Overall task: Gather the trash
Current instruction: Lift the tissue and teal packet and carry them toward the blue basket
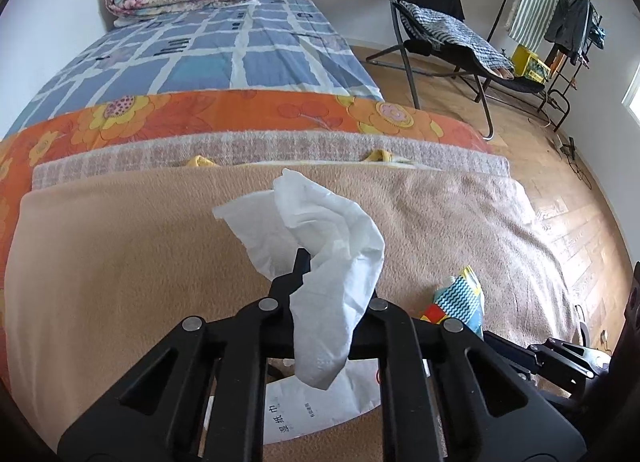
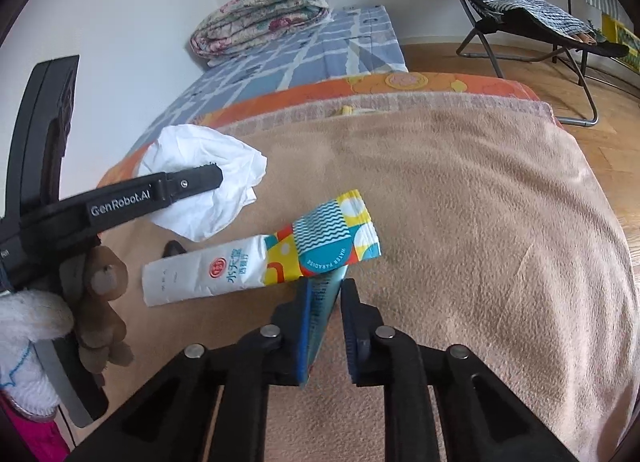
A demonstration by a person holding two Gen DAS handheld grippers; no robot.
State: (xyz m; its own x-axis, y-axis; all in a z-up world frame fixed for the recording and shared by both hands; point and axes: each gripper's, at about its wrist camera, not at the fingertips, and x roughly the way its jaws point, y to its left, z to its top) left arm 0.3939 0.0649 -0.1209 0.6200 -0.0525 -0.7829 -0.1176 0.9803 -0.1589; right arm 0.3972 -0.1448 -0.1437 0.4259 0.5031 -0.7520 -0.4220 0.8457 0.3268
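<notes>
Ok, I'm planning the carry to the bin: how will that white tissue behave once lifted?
Probably floppy: the white tissue already droops over the left gripper, whose jaws are shut on it. Likely very light, being thin crumpled paper. It may tear or slip free if snagged.

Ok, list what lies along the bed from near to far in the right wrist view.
right gripper shut on the colourful wrapper → tan blanket → orange floral cover → blue checked sheet → folded floral quilt.

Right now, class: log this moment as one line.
left gripper: shut on white tissue | right gripper: shut on colourful wrapper | surface: tan blanket
</notes>
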